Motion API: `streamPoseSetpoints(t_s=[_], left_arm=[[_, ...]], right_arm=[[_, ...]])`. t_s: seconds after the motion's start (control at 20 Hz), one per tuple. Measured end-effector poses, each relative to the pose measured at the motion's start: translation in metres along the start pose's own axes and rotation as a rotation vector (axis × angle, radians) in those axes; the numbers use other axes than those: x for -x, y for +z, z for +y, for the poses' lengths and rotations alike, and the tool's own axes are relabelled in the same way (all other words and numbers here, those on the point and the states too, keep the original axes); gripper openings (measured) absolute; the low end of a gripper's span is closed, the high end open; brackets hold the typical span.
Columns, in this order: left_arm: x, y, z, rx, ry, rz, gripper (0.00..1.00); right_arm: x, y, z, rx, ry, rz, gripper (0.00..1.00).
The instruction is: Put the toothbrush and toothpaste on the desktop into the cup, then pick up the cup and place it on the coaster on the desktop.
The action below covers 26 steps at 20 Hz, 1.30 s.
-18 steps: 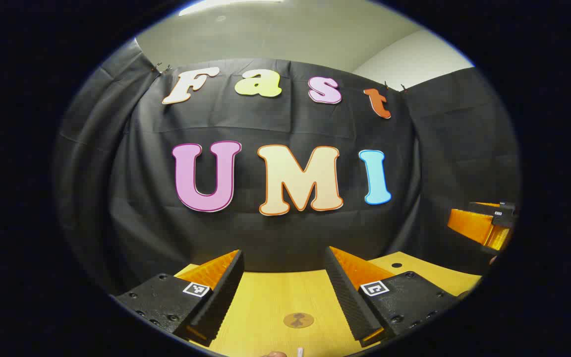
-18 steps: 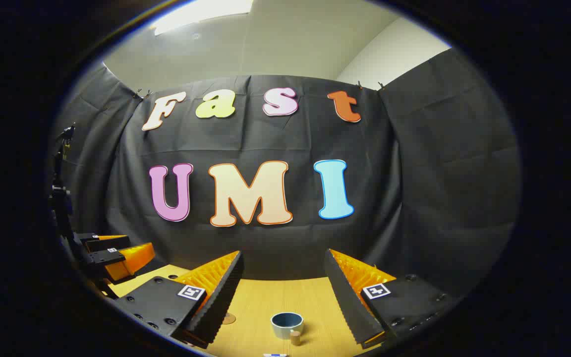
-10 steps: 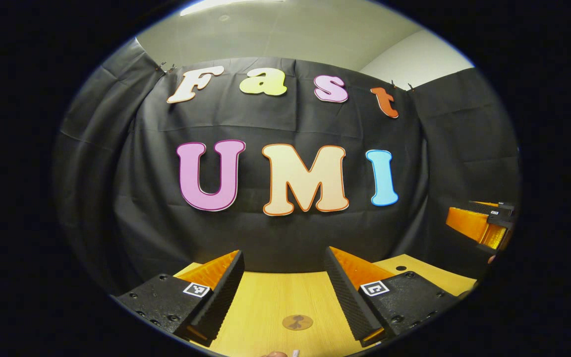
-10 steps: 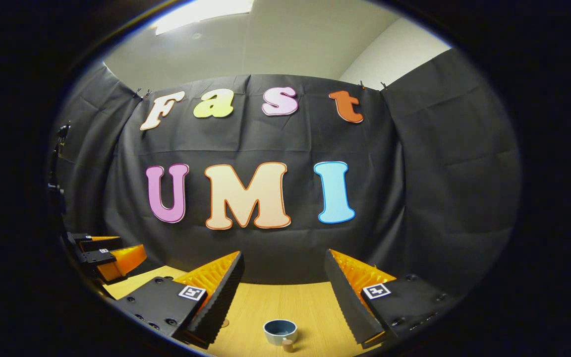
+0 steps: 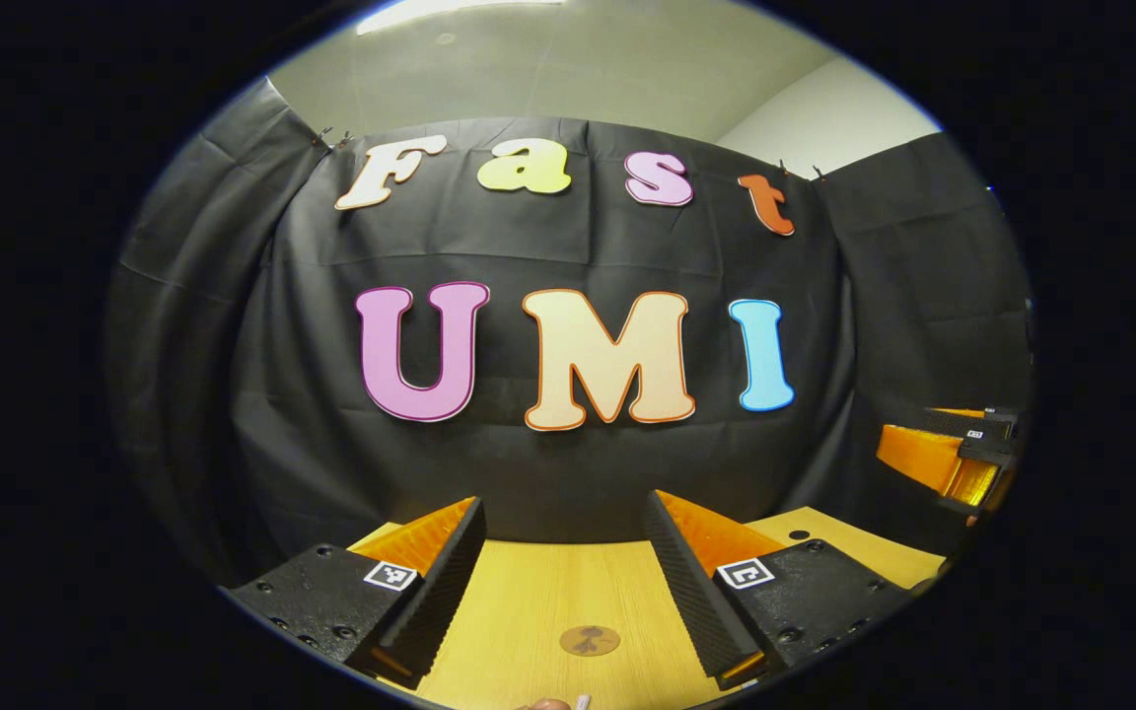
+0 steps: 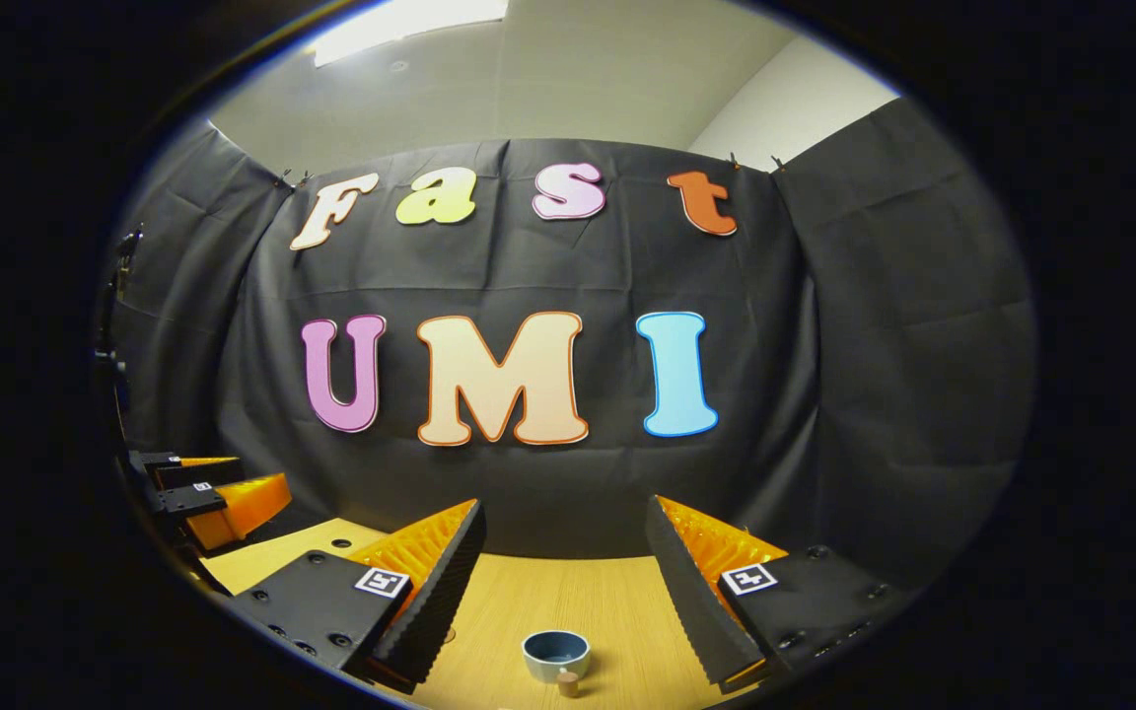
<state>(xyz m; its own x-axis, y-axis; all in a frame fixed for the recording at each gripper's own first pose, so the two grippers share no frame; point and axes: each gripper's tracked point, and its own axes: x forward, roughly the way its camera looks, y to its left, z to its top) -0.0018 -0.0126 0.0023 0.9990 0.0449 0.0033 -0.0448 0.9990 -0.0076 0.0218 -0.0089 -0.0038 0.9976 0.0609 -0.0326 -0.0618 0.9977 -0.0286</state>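
- Your left gripper [image 5: 564, 572] is spread wide with nothing between the fingers; it hangs above the desktop [image 5: 529, 602].
- Your right gripper [image 6: 564, 577] is spread wide too, nothing pinched, also above the desktop.
- Cup [image 6: 556, 655]: blue-grey, upright, on the desktop between your right gripper's fingers, low in the right gripper view. A small brown cork-like piece [image 6: 566, 680] sits at its near side; can't tell if it's touching or part of the cup.
- Coaster [image 5: 590, 641]: round, brown, flat on the desktop, between your left gripper's fingers in the left gripper view.
- A small white tip [image 5: 582, 701] shows at the very bottom edge of the left gripper view, near side of the coaster; too cropped to say whether it's the toothbrush or the toothpaste.
- Each gripper shows at the edge of the other's view, off to the side and well apart.
- The black cloth wall [image 6: 548, 266] stands behind the desktop.
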Motion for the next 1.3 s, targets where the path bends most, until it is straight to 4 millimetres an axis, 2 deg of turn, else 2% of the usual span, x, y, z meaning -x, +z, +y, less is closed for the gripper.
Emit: streamPoseSetpoints(t_s=[0.1, 0.35, 0.6, 0.9, 1.05, 1.3], left_arm=[[0.001, 0.002, 0.003, -0.003, 0.005, -0.007, 0.94], [0.010, 0.004, 0.015, -0.025, 0.031, -0.023, 0.94], [0.019, -0.004, 0.026, -0.025, 0.058, -0.006, 0.94], [0.025, -0.014, 0.042, -0.035, 0.098, 0.020, 0.94], [0.028, -0.021, 0.051, -0.036, 0.118, 0.039, 0.94], [0.031, -0.031, 0.060, -0.049, 0.139, 0.065, 0.94]], right_arm=[[0.001, -0.012, 0.006, 0.011, 0.020, 0.035, 0.98], [0.008, -0.059, 0.016, 0.029, 0.064, 0.181, 1.00], [0.023, -0.138, 0.020, 0.020, 0.095, 0.405, 1.00], [0.051, -0.224, 0.018, 0.048, 0.117, 0.630, 0.99], [0.059, -0.257, 0.025, 0.065, 0.133, 0.728, 0.99], [0.085, -0.311, 0.025, 0.106, 0.148, 0.893, 1.00]])
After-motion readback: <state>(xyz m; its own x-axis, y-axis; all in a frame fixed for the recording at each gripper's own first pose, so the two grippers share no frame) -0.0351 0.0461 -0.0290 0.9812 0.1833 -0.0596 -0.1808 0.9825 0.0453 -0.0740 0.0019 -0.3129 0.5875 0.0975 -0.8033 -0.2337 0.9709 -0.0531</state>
